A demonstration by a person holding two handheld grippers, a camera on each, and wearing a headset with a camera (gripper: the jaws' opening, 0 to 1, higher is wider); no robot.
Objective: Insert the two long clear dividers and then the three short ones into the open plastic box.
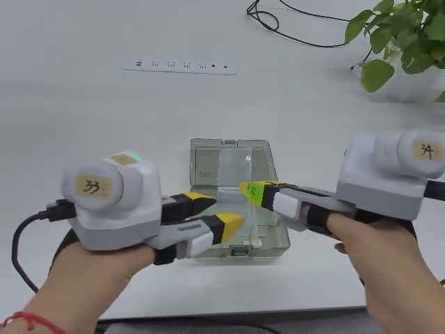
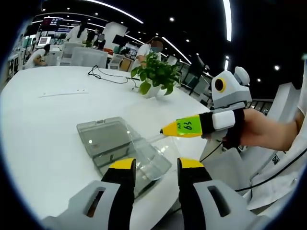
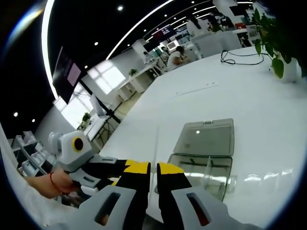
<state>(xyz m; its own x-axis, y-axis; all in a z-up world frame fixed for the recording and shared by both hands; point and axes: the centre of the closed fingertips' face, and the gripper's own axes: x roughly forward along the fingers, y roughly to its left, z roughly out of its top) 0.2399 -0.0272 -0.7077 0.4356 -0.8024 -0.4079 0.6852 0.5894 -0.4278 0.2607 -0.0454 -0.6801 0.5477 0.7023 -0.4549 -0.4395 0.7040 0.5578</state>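
Note:
The open clear plastic box (image 1: 268,240) lies at the table's near middle, its lid (image 1: 208,156) folded flat behind it. My right gripper (image 1: 252,189) reaches in from the right and is shut on a clear divider (image 1: 233,170), held upright over the box. In the right gripper view the divider (image 3: 156,143) rises edge-on from between the nearly closed jaws of my right gripper (image 3: 153,167), above the box (image 3: 201,170). My left gripper (image 1: 222,211) comes in from the left, open, over the box's near left part. In the left gripper view my left gripper (image 2: 156,165) has nothing between its jaws.
A white power strip (image 1: 179,67) lies at the back of the table. A potted plant (image 1: 403,42) stands at the back right, with a black cable (image 1: 292,24) beside it. White table surface surrounds the box. People sit at desks in the far background.

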